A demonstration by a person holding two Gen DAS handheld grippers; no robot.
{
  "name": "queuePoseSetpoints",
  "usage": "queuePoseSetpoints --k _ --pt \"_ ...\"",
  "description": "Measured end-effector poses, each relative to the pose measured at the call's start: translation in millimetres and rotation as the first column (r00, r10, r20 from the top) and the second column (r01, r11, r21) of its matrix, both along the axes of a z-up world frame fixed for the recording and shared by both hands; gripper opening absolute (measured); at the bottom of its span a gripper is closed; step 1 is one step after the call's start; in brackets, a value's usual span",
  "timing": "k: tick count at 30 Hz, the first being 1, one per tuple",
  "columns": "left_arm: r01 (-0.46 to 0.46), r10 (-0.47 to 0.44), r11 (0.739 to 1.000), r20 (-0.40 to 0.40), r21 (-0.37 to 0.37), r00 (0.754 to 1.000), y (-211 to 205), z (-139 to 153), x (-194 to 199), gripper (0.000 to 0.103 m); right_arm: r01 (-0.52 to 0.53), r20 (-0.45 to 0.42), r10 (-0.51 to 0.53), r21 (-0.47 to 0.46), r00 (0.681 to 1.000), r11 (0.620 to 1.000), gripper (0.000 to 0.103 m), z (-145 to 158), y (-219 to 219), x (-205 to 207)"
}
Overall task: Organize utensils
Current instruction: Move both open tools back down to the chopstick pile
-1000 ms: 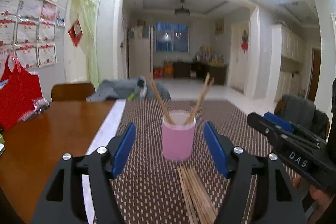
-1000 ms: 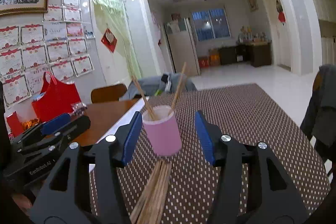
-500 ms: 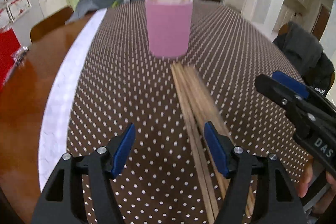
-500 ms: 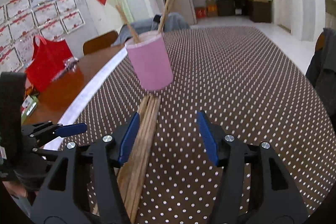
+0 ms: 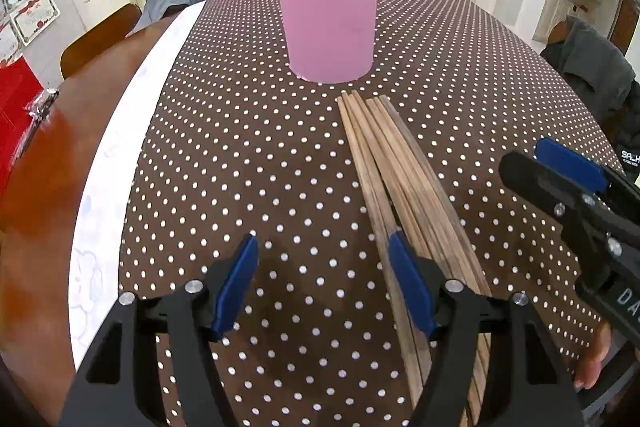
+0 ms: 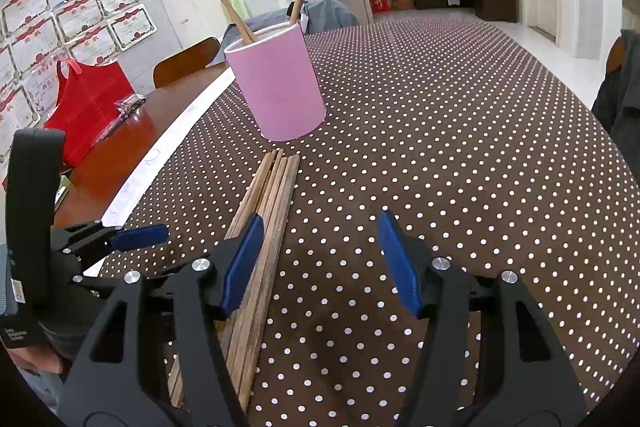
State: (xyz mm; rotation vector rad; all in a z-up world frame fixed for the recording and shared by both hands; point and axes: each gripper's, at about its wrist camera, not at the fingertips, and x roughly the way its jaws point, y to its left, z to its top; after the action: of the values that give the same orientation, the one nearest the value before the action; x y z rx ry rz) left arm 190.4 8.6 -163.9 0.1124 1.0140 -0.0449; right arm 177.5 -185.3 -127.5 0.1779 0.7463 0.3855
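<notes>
Scene: a table under a brown polka-dot cloth (image 5: 248, 163), its bare wood (image 5: 36, 187) showing at the left edge.
Cup: a pink cup (image 5: 329, 15) stands upright on the cloth, with chopsticks leaning out on both sides of its rim; 4 show in your right view.
Chopsticks: a loose bundle of chopsticks (image 5: 384, 163) lies flat on the cloth, its far ends just in front of the cup and apart from it.
Left gripper (image 5: 324, 283): you hold it low over the cloth, jaws wide apart, nothing between them; its right blue pad sits over the left edge of the bundle, contact unclear.
Right gripper (image 6: 318, 259): you hold it to the right of the bundle, jaws apart and just now opening wider, only dotted cloth between them; its left pad overlaps the bundle's right side.
Surroundings: a red bag (image 6: 86, 103) rests on the bare wood, and certificates (image 6: 72, 15) cover the wall behind.
</notes>
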Motion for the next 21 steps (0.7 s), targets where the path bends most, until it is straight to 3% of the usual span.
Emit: queuePoseSetpoints --k 11,21 --pt "-0.008 0.01 0.999 -0.037 0.044 0.999 -4.3 0.6 8.8 0.071 -0.003 -0.018 0.003 0.025 1.0 1.0 0.061 -2.9 -3.0 7.4" --pt "-0.006 0.017 0.992 -0.088 0.128 0.996 -19.0 -4.2 31.4 0.074 -0.004 -0.041 0.005 0.017 0.999 1.0 0.062 -0.2 -3.5 15.7"
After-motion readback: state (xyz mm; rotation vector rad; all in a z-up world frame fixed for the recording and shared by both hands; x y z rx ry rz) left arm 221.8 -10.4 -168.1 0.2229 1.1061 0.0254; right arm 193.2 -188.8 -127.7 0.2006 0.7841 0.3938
